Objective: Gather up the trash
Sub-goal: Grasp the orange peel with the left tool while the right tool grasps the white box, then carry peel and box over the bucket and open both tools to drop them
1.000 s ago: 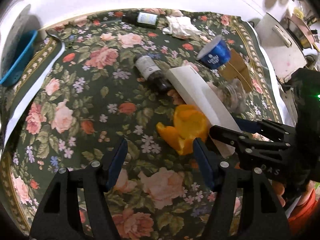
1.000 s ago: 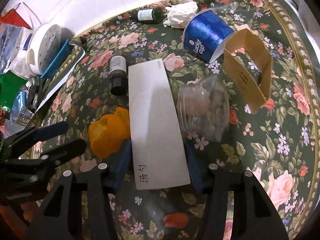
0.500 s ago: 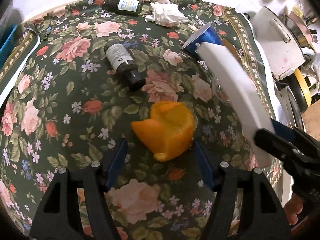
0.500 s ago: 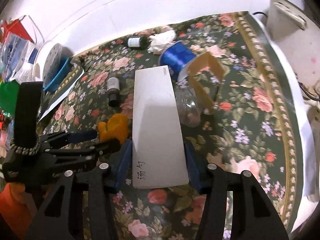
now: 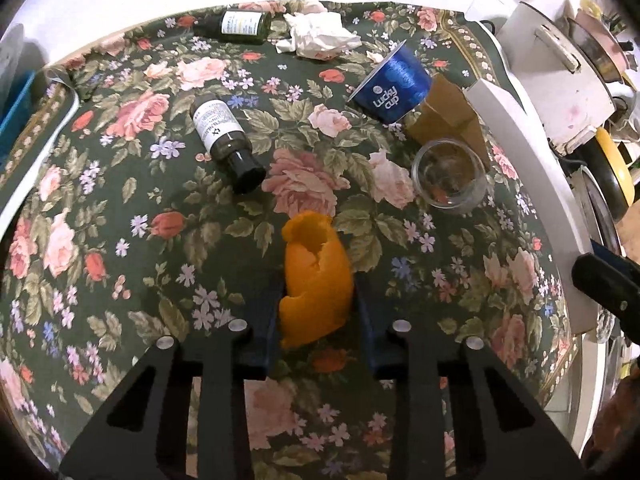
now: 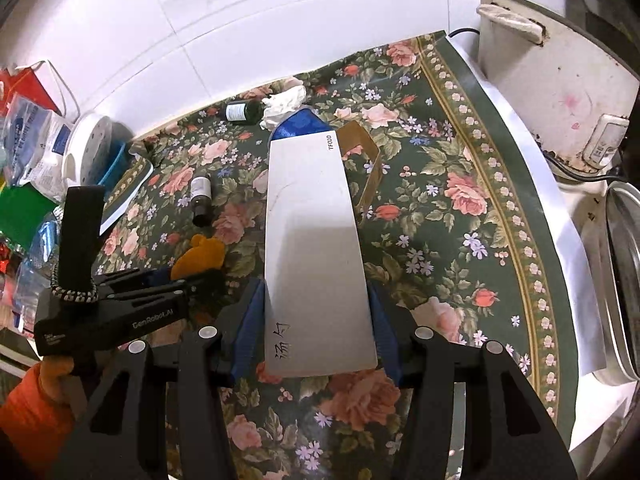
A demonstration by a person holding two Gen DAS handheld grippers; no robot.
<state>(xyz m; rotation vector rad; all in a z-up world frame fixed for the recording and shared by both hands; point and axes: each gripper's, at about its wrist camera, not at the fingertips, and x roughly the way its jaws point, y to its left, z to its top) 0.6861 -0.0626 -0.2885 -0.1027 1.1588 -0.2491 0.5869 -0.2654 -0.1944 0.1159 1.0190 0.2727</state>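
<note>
My left gripper (image 5: 318, 312) is shut on an orange peel (image 5: 314, 280) on the floral tablecloth (image 5: 120, 208). My right gripper (image 6: 318, 320) is shut on a flat white carton (image 6: 312, 240) and holds it above the table; the carton also shows at the right of the left wrist view (image 5: 536, 184). The peel (image 6: 200, 254) and the left gripper (image 6: 180, 280) show at the left of the right wrist view.
On the cloth lie a small dark bottle (image 5: 226, 140), a green bottle (image 5: 240, 26), a crumpled tissue (image 5: 316, 36), a blue Lucky cup (image 5: 394, 84), a brown cardboard sleeve (image 5: 448, 120) and a clear plastic cup (image 5: 450, 176). A white appliance (image 6: 552, 80) stands at the right edge.
My left gripper has moved onto the orange peel and closed on it. My right gripper has lifted the white carton off the table and drawn back.
</note>
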